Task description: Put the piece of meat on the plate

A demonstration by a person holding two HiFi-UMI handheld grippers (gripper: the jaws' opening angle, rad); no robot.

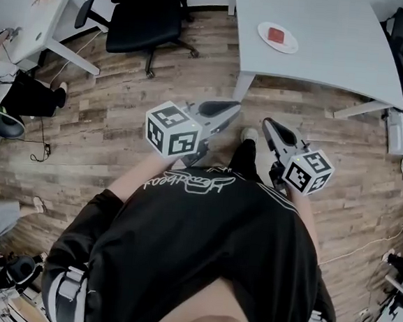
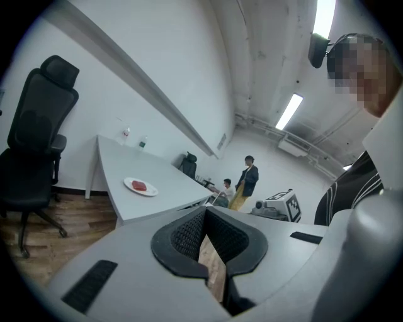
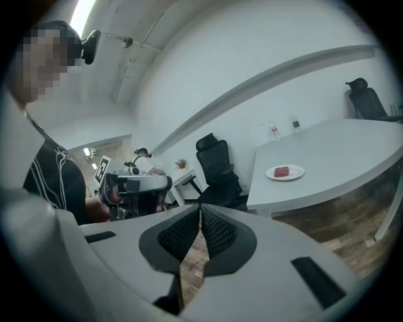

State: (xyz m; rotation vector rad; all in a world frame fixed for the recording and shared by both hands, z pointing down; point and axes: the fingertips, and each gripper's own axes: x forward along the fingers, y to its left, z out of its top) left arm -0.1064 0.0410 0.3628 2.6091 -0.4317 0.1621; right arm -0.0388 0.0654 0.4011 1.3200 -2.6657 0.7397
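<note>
Piece of meat (image 1: 276, 36): a red slab lying on the white plate (image 1: 290, 47), roughly at its middle. The plate sits on the grey bench (image 1: 338, 35), near the bench's curved front edge and its left end (as the head view shows it).

Left tool (image 1: 223, 110): jaws pressed together, ribbed pads meeting, nothing between them. It is held short of the bench, over the wooden floor (image 1: 107, 120), and points toward the bench.

Right tool (image 1: 269, 128): jaws likewise pressed together at the tips and empty. It is also short of the bench, pointing toward it.

Both tools are well apart from the bench top and touch nothing on it.

A black office chair (image 1: 140, 18) stands off the bench's left end. Two small bottles (image 3: 295, 122) stand at the bench's far edge, by the wall.
</note>
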